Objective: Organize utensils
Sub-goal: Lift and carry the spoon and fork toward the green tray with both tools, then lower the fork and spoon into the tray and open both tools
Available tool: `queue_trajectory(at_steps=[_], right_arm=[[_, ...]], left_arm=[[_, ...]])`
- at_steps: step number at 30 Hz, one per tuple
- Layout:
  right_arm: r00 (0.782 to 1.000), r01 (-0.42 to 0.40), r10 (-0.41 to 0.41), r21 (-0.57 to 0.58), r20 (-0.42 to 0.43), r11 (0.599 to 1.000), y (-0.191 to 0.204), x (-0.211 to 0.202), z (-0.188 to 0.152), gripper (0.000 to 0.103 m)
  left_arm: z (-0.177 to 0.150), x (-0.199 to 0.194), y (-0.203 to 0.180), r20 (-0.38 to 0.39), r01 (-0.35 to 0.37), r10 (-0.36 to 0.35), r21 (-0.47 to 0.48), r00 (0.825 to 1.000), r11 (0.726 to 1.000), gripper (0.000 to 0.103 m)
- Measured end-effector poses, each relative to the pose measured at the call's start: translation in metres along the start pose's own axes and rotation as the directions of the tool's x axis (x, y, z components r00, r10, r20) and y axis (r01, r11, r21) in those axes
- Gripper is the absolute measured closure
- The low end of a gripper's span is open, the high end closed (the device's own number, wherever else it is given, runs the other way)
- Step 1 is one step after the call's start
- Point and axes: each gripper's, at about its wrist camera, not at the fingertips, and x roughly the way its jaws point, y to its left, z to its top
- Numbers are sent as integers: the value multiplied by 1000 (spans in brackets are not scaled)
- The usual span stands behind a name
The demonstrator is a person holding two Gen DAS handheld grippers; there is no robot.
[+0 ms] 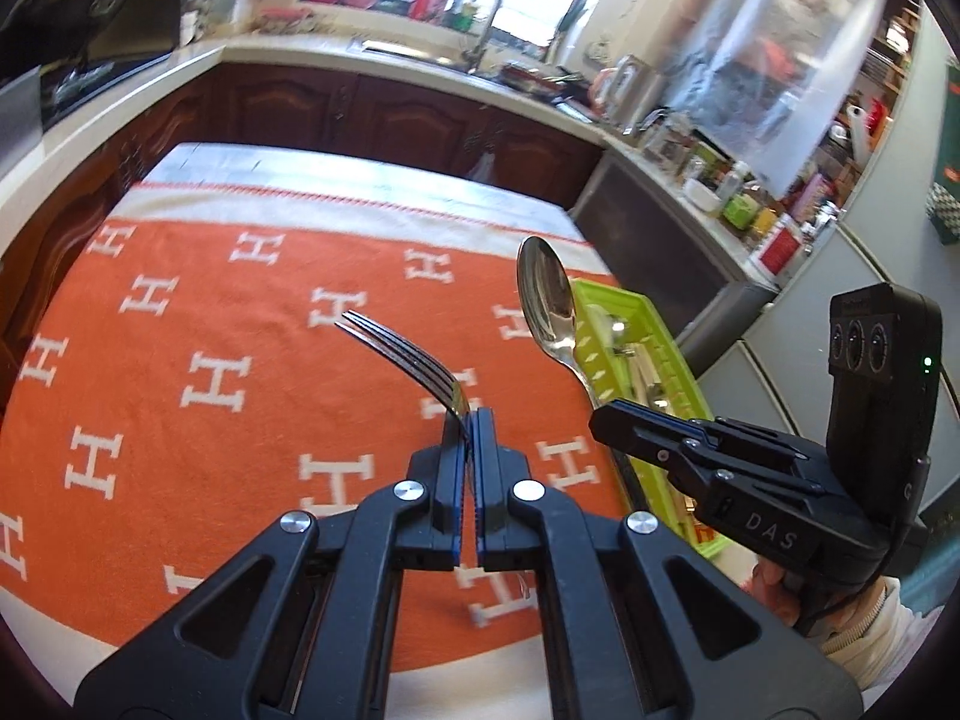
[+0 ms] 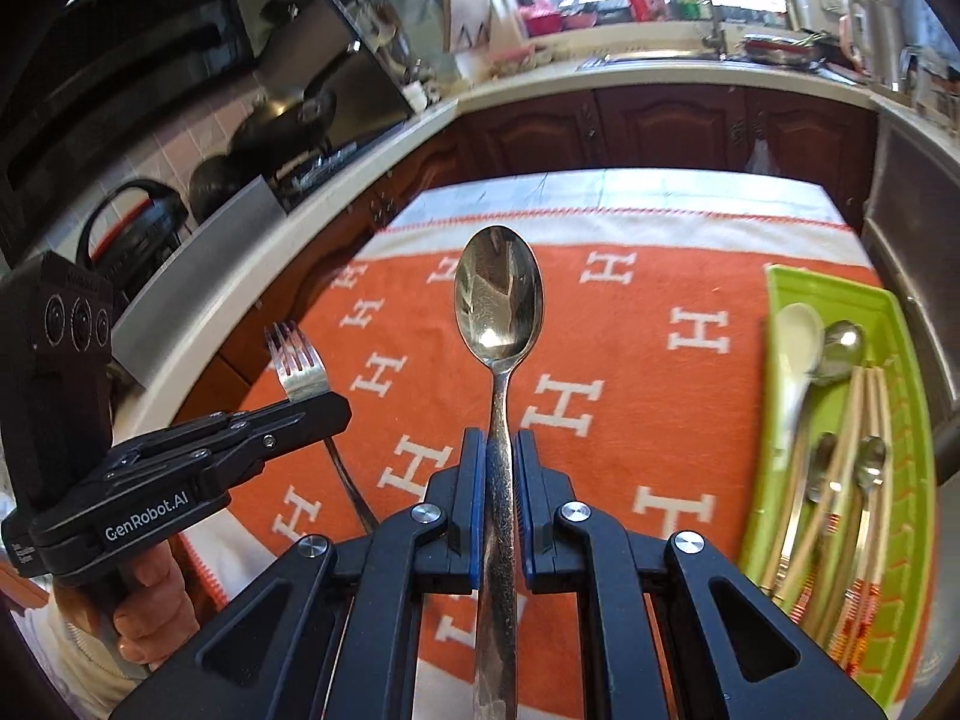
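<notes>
Spoon (image 2: pixel 498 300) pinched by the handle in the closed right gripper (image 2: pixel 497 456) and fork (image 1: pixel 414 354) clamped in the closed left gripper (image 1: pixel 470 438) should travel level toward the green tray (image 2: pixel 900 324), lowering parallel beside its cutlery.

I see polished silver metal fork (image 1: pixel 414 360) clamped in my left tongs (image 1: pixel 470 420), glossy. Mirror-bright silver metal spoon (image 2: pixel 499 300) in my right tongs (image 2: pixel 500 438). Tong bodies matt black plastic, pads ribbed blue. Under both, woven orange cloth with white H pattern (image 1: pixel 198 312), matt. Right of right tongs, lime-green slotted plastic tray (image 2: pixel 912 396), slight sheen.
</notes>
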Motion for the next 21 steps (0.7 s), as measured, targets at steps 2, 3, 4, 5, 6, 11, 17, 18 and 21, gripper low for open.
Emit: queue_trajectory(at_steps=[2,3,4,5,6,11,17,18,21], right_arm=[[1000,4,-4,13,25,1000,-6,-16,-2,95],[999,9,-10,19,39,1000,-9,-24,-3,95],[999,13,-14,26,52,1000,-13,-34,-4,95],[998,16,-18,33,62,999,-17,-42,-4,95],[997,21,-24,41,74,999,-21,-50,-5,95],[991,47,-57,85,120,995,-48,-88,-9,95],[982,98,-119,145,144,985,-84,-116,-17,95],[981,104,-127,154,144,983,-91,-118,-18,95],[977,130,-157,183,144,974,-112,-122,-22,95]], left_arm=[[3,-7,-17,9,23,-23,26,1000,999,103],[5,-10,-25,13,35,-36,37,999,999,103],[8,-13,-34,17,49,-50,47,999,998,103],[11,-17,-43,18,66,-67,58,998,996,103],[14,-19,-50,19,78,-80,65,997,995,103],[30,-30,-93,20,161,-164,109,986,981,103],[46,-16,-136,-25,234,-233,141,972,962,103],[48,-9,-142,-39,243,-239,143,970,960,103],[53,17,-152,-90,262,-251,137,964,955,103]])
